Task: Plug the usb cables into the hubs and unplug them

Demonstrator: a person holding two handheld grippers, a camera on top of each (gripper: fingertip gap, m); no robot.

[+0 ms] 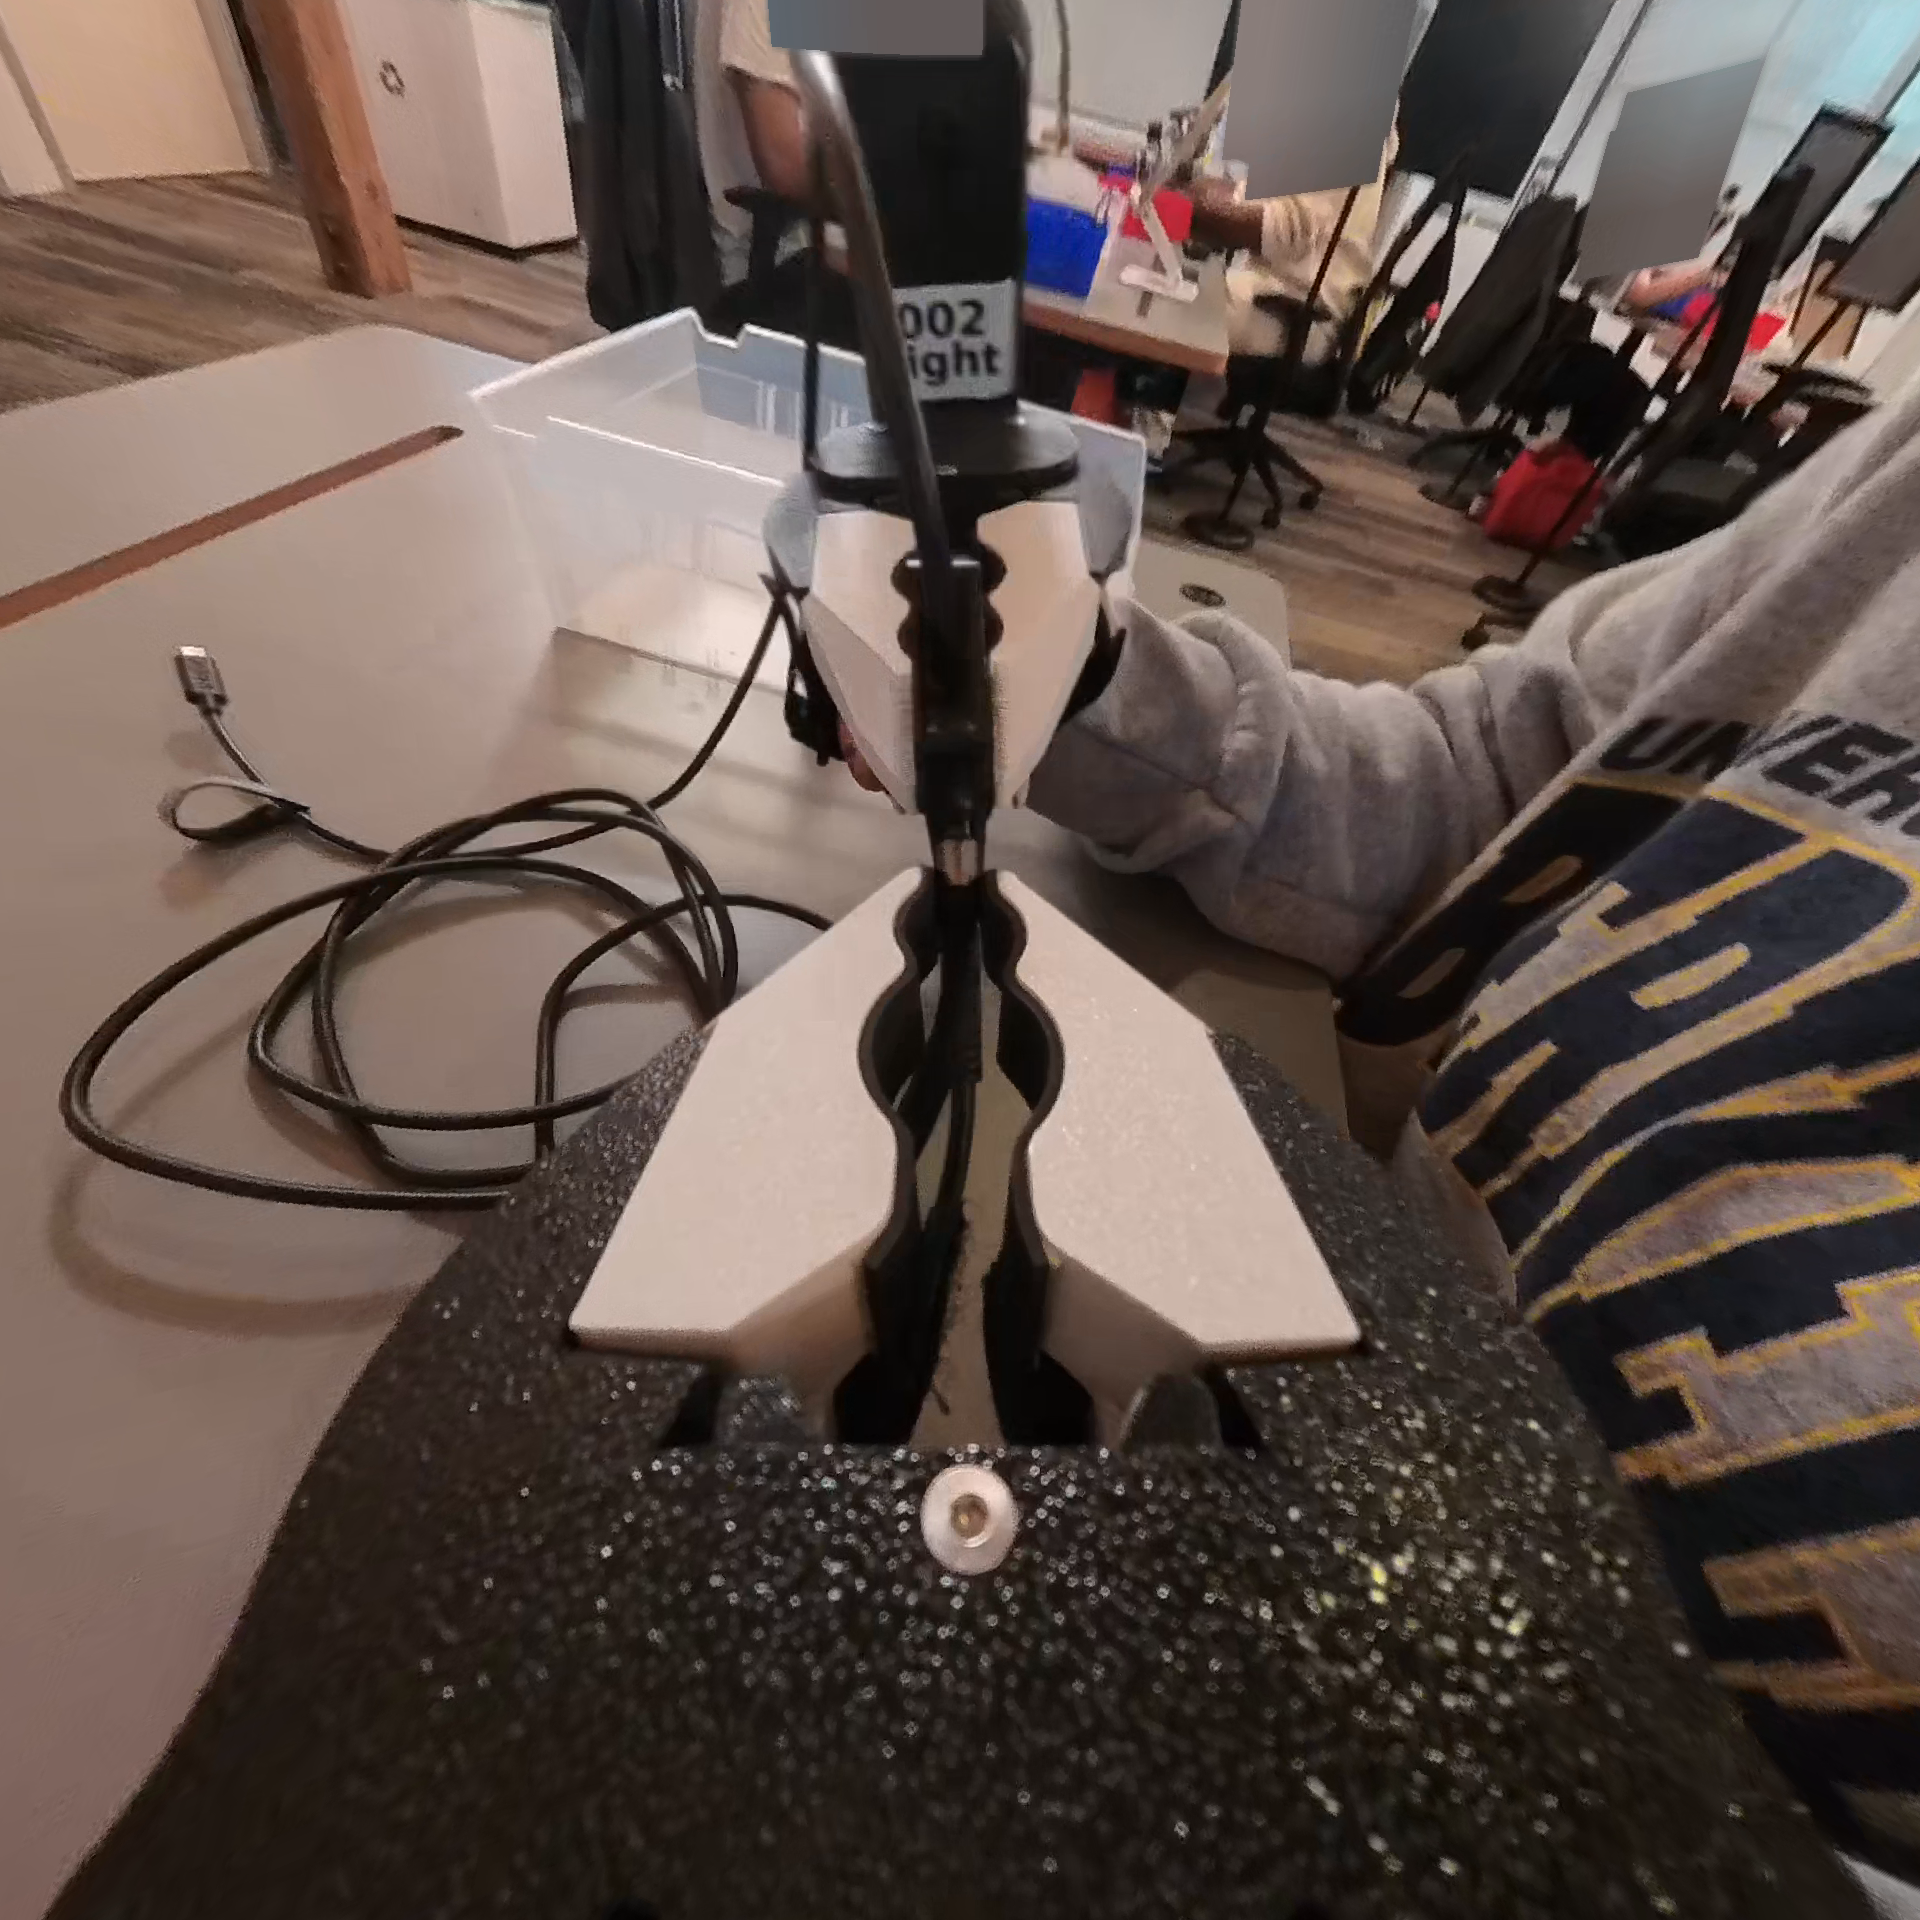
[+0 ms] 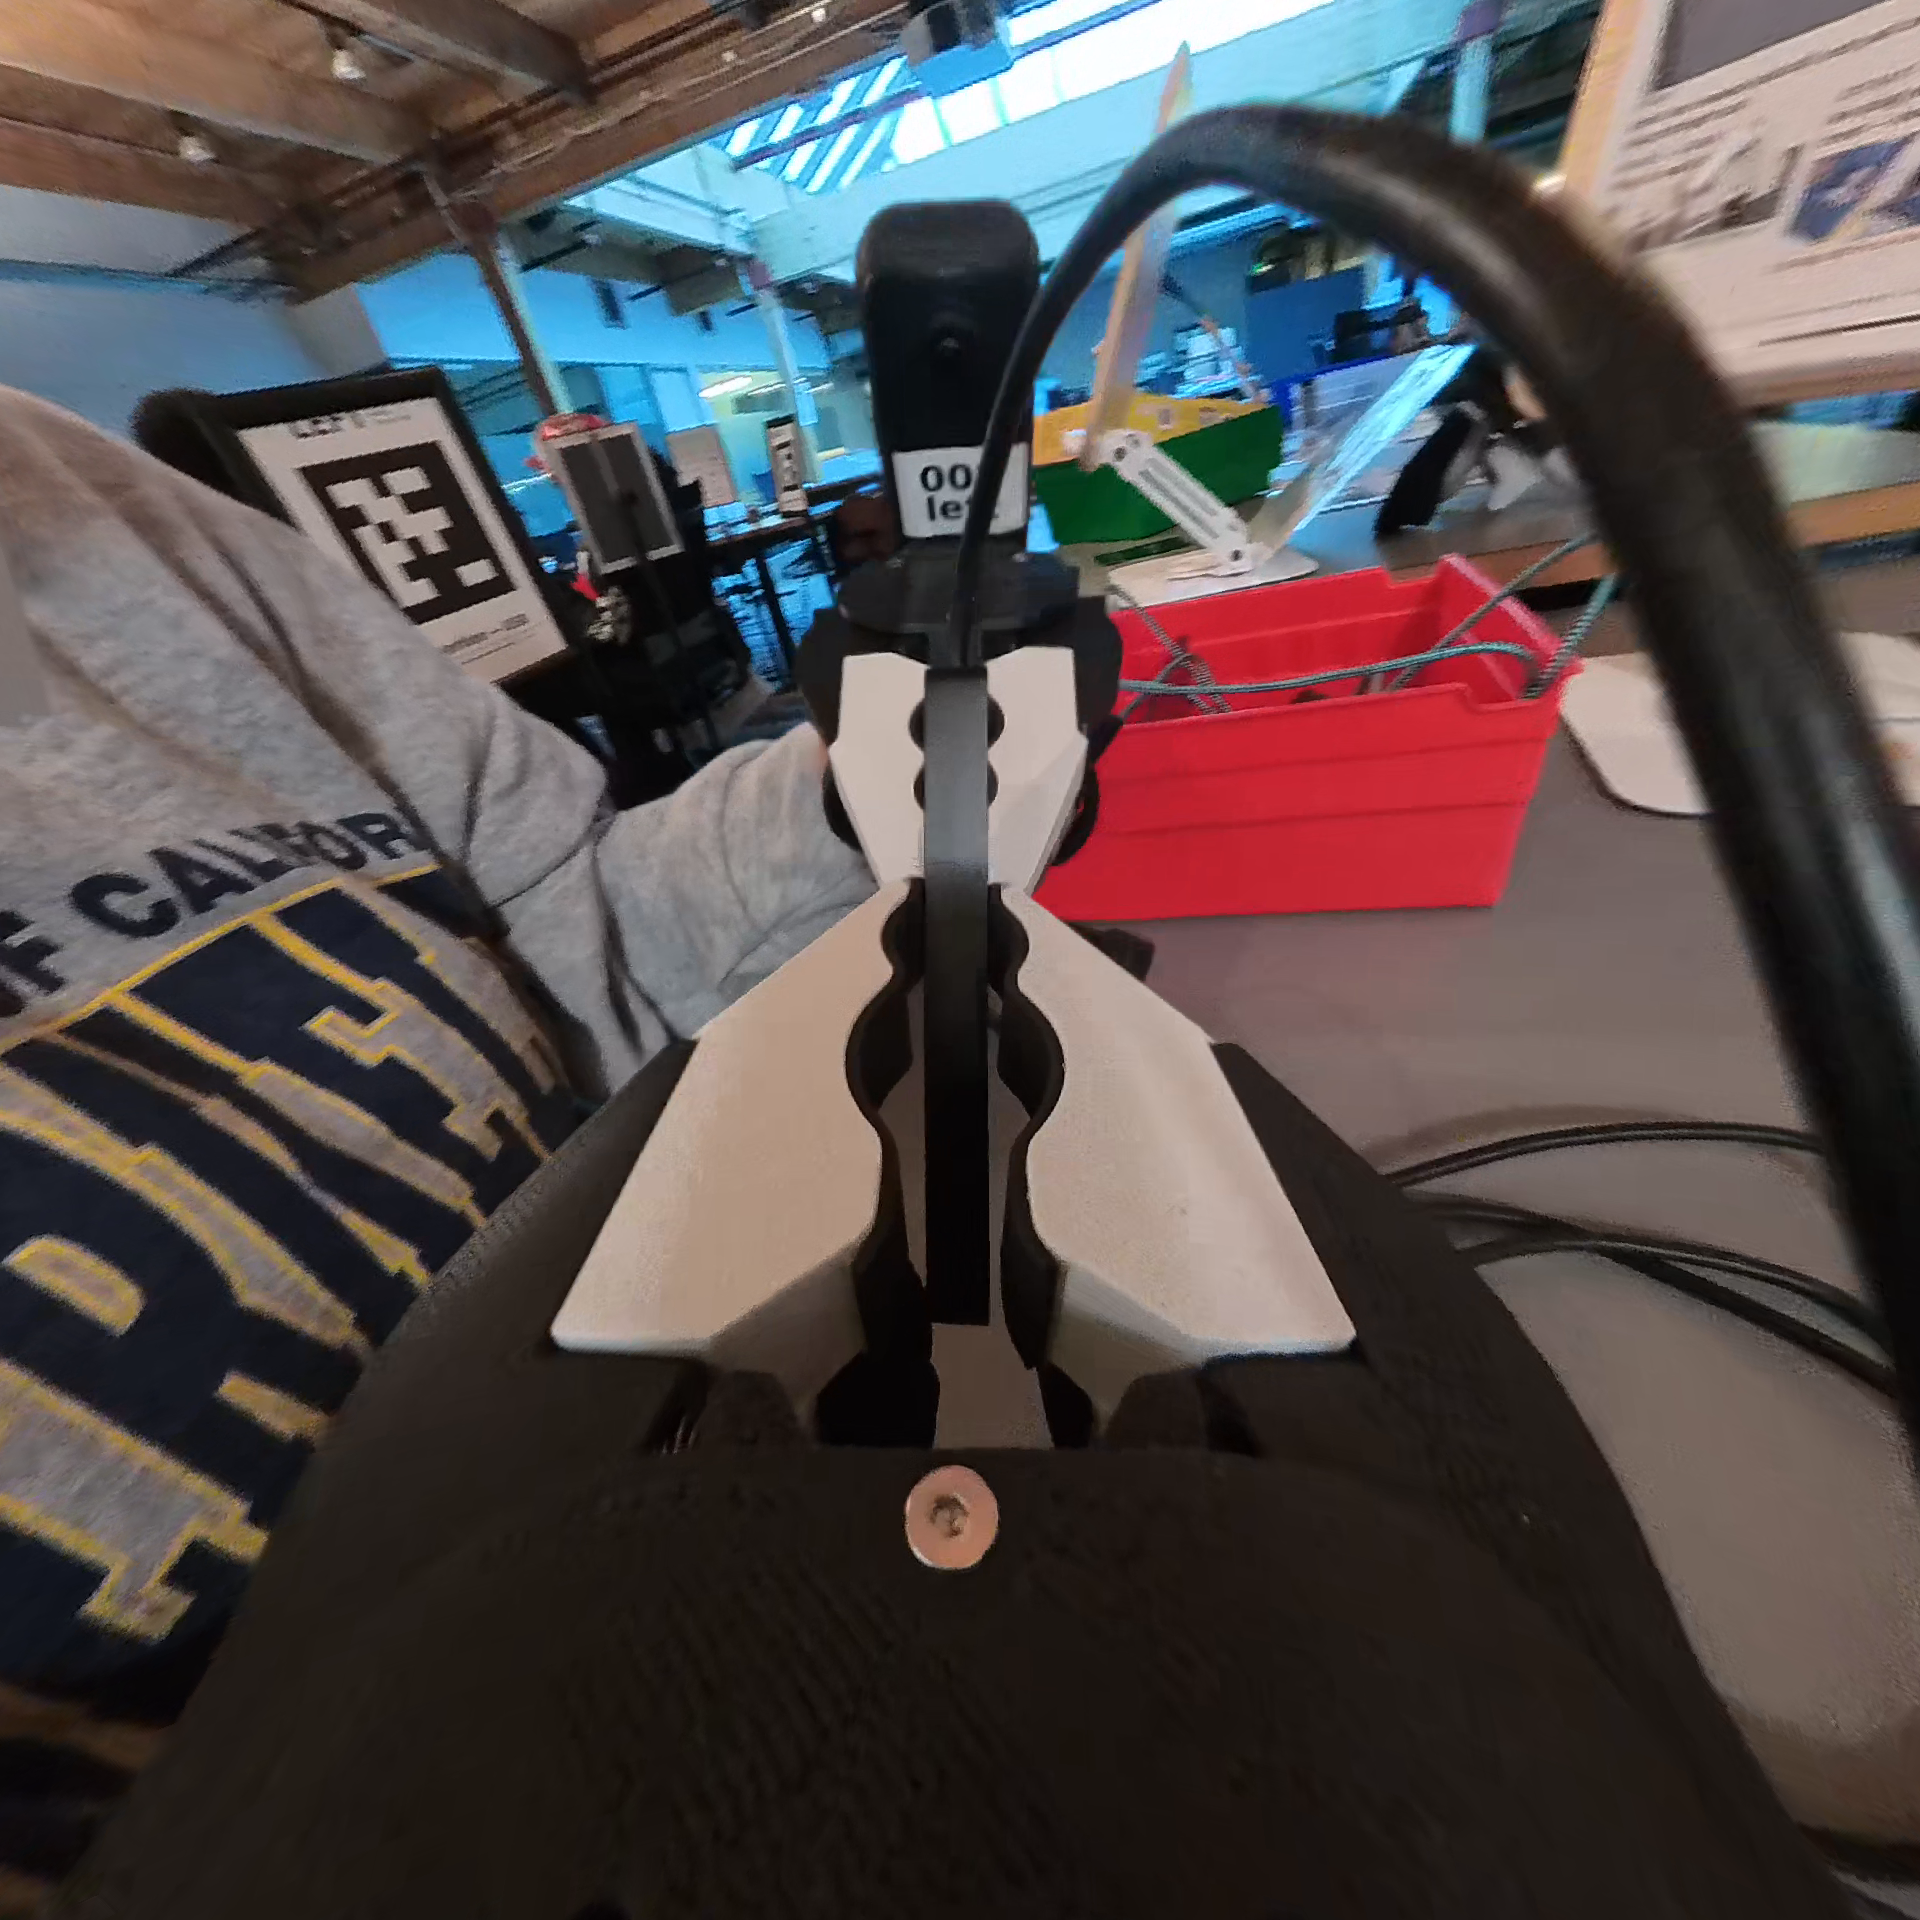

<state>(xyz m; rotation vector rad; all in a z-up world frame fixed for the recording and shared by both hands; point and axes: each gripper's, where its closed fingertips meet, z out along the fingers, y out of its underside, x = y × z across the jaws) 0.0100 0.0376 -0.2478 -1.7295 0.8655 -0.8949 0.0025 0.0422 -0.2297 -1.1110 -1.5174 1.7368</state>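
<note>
My right gripper (image 2: 956, 896) is shut on a flat black hub (image 2: 956, 1143), seen edge-on between its white fingers. My left gripper (image 1: 958, 891) faces it tip to tip and is shut on the black plug end of a USB cable (image 1: 951, 997). The plug's silver metal tip (image 1: 956, 860) shows in the small gap between the two sets of fingertips, where plug and hub meet. The right gripper (image 1: 961, 800) also shows in the left wrist view, with a black cable (image 1: 883, 312) rising from it. That cable (image 2: 1662, 416) arcs close past the right camera.
A coil of black cable (image 1: 416, 987) lies on the grey table (image 1: 312, 582), with a loose plug (image 1: 197, 675) at its far end. A clear plastic bin (image 1: 675, 468) stands behind. A red bin (image 2: 1299, 810) stands on the other side. A person's grey sleeve (image 1: 1299, 769) is close by. Both grippers' tips are close together, under 4 cm apart.
</note>
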